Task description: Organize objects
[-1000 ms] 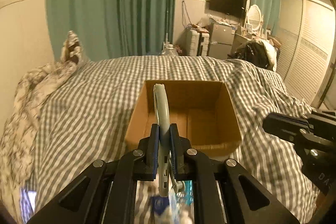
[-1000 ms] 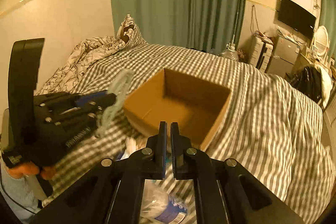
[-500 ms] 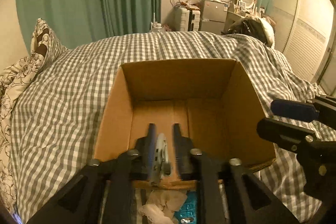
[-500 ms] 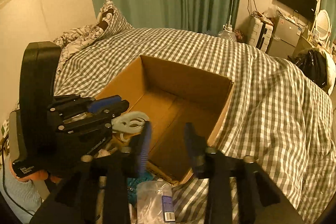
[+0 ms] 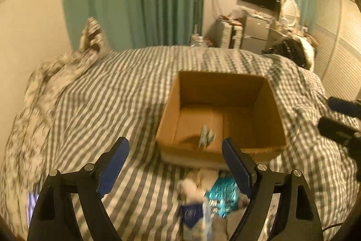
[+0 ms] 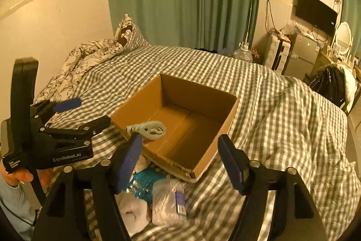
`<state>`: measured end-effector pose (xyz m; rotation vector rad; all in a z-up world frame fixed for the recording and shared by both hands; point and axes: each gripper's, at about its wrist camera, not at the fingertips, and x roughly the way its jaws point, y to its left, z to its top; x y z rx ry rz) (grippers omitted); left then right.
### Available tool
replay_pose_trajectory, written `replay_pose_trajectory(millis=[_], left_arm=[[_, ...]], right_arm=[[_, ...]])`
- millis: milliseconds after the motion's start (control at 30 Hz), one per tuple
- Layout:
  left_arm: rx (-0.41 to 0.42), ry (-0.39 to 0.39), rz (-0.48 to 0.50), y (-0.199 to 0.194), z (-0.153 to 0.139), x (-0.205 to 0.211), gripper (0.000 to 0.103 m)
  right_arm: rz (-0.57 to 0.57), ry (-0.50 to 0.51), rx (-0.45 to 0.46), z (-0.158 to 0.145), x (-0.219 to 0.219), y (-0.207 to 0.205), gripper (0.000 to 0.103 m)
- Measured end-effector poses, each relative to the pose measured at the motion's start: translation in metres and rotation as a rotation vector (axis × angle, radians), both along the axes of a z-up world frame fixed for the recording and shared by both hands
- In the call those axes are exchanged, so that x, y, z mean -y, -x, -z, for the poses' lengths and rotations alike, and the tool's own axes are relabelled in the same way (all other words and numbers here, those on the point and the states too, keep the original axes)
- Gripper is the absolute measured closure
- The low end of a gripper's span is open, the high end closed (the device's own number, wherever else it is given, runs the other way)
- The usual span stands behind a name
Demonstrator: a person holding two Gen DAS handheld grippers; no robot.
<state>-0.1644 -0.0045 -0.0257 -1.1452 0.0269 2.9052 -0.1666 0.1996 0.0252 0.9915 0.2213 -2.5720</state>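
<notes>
On a bed spread with a grey-and-white checked quilt [image 6: 270, 110], we stand over an open brown cardboard box [image 6: 225, 128] with both tools released. Our left gripper [image 5: 174, 164] hangs with its blue-padded jaws spread wide and nothing between them, just short of the box's near wall; in the right wrist view the same tool [image 6: 90, 114] sits at the left, near the box's near-left corner. Our right gripper [image 6: 180, 157] is likewise wide apart and empty, poised above the near edge of the box.

The pale grey-blue looped plastic clip [image 6: 150, 129] lies on the box floor, in its near-left part, close to the wall; the left wrist view shows it there too [image 5: 206, 139], blurred.

We judge one item to be stowed and the step in hand to be the turn toward the next one. The remaining pile lies on the quilt just in front of the box's near wall: a crinkly clear plastic packet with a blue label [image 6: 169, 202], a teal blister pack with shiny studs [image 6: 144, 182] and a white crumpled cloth [image 6: 133, 211], all touching or overlapping.

The next move, as we read it, calls for lowering one open gripper onto a single item of that pile, most likely the clear packet on top, closing on an edge that will not slip, then lifting it over the near wall.
</notes>
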Motion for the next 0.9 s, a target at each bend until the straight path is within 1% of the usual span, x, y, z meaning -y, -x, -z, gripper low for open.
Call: replay_pose_trajectory(millis=[67, 167, 200, 233, 333, 433, 533, 600, 700, 800, 867, 900], left_arm=[[0.022, -0.004, -0.033, -0.011, 0.012, 0.004, 0.016], [0.061, -0.01, -0.053, -0.023, 0.035, 0.005, 0.016], [0.075, 0.001, -0.068, -0.026, 0.046, 0.004, 0.016], [0.086, 0.007, -0.073, -0.028, 0.052, 0.005, 0.016], [0.141, 0.005, -0.064, -0.032, 0.078, 0.002, 0.016], [0.173, 0.009, -0.064, -0.035, 0.097, -0.001, 0.017], [0.182, -0.009, -0.046, -0.037, 0.108, -0.005, 0.017], [0.183, 0.004, -0.03, -0.037, 0.112, -0.01, 0.017], [0.207, 0.002, 0.001, -0.034, 0.117, -0.02, 0.017], [0.237, 0.034, 0.047, -0.032, 0.128, -0.031, 0.018], [0.245, 0.023, 0.06, -0.031, 0.131, -0.033, 0.018], [0.253, 0.006, 0.063, -0.031, 0.133, -0.032, 0.022]], right_arm=[[0.002, -0.012, 0.001, 0.004, -0.001, -0.01, 0.027], [0.006, -0.035, 0.025, 0.019, -0.003, -0.019, 0.027], [0.008, -0.043, 0.039, 0.027, -0.003, -0.021, 0.027], [0.01, -0.05, 0.053, 0.035, -0.002, -0.022, 0.027], [0.013, -0.08, 0.101, 0.064, 0.0, -0.021, 0.027], [0.01, -0.091, 0.152, 0.09, 0.004, -0.016, 0.027], [0.021, -0.094, 0.21, 0.114, 0.005, -0.006, 0.027], [0.026, -0.094, 0.248, 0.128, 0.006, 0.0, 0.027], [0.025, -0.11, 0.288, 0.145, 0.009, 0.003, 0.027], [0.012, -0.123, 0.332, 0.16, 0.013, 0.004, 0.027], [0.011, -0.132, 0.349, 0.164, 0.015, 0.004, 0.027], [0.014, -0.14, 0.351, 0.166, 0.016, 0.004, 0.027]])
